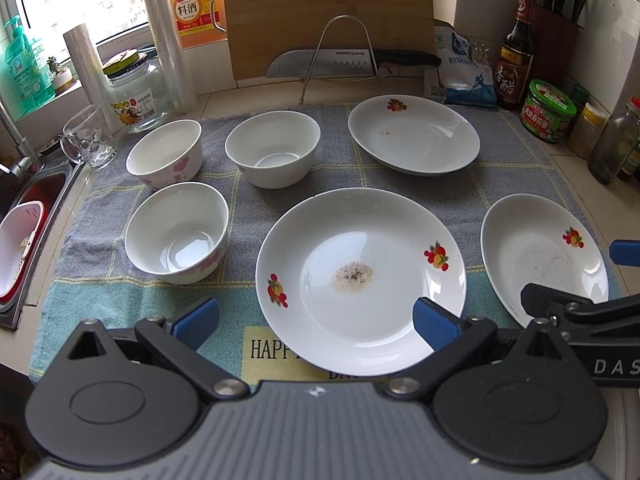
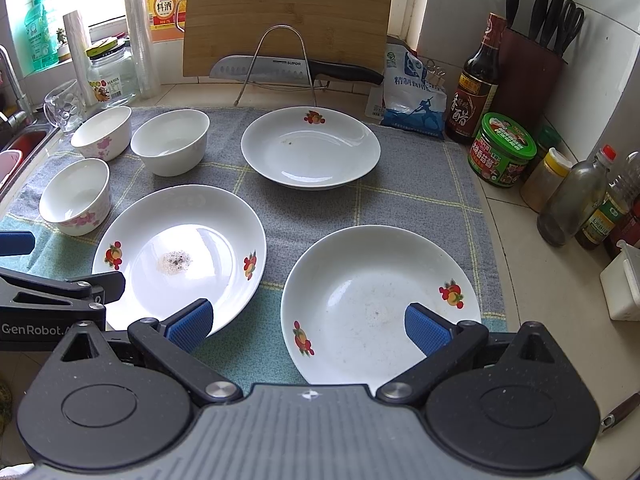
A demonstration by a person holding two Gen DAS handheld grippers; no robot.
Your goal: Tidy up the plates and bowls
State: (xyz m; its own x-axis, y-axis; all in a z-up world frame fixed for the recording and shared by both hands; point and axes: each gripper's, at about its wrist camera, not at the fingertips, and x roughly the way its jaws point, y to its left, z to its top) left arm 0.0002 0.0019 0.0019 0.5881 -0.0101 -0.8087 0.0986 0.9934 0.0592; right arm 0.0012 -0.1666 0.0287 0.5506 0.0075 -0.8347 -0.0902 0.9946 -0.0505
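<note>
Both of your tongs are spread wide and hold nothing. Your left gripper [image 1: 316, 322] hangs over the near edge of the middle plate [image 1: 360, 276], one blue pad off its left rim and the other above its near right part. Your right gripper [image 2: 308, 326] hangs likewise over the near right plate [image 2: 380, 304], its right pad above the plate's well and its left pad over the cloth between the two near plates.

Largest on your counter is the grey and teal checked towel [image 1: 248, 184], which carries all the dishes. Behind it a wooden cutting board [image 2: 288, 16] leans upright, with a cleaver [image 2: 280, 69] lying across a wire rack [image 2: 280, 64] in front of it.

Next come your three white plates with fruit prints. The middle one has a speckled patch of residue at its centre. The near right plate shows faint dark smears. The far plate [image 2: 310, 148] sits just before the rack, well apart from the others, with a few specks in it.

Then your three bowls, grouped on the towel's left and each upright and apart: a plain white bowl [image 1: 273, 148] at the back, a pink-flowered bowl [image 1: 165, 153] beside it, and a second flowered bowl [image 1: 177, 232] nearer you.

Smaller still, a glass mug [image 1: 86, 138] stands by the sink [image 1: 36, 188] at your left.
</note>
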